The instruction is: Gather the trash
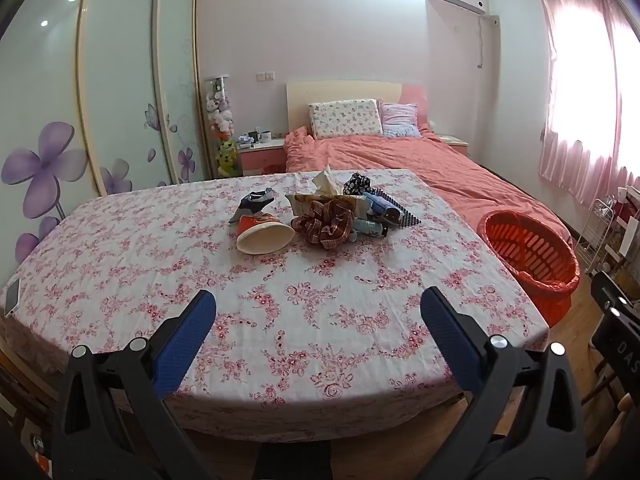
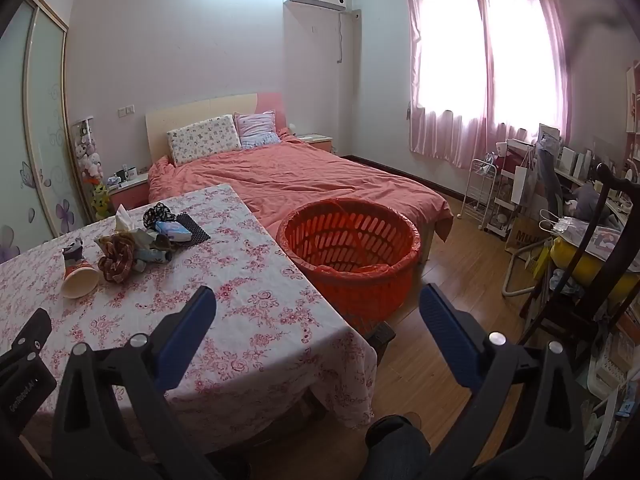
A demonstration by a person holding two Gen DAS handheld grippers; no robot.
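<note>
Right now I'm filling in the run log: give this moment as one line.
left tongs open, empty | right tongs open, empty | paper cup tipped over on table | orange basket beside table

The right gripper (image 2: 318,300) is hovering wide open between the floral table (image 2: 256,320) and orange basket (image 2: 352,240) (red-lined), holding nothing.

A paper cup (image 1: 265,237) lies tipped on its side at mid-frame on the floral cloth, just left of a heap of wrappers and tissues (image 1: 347,211). The orange slatted basket (image 1: 532,252), lined with a red bag, stands at the right.
</note>
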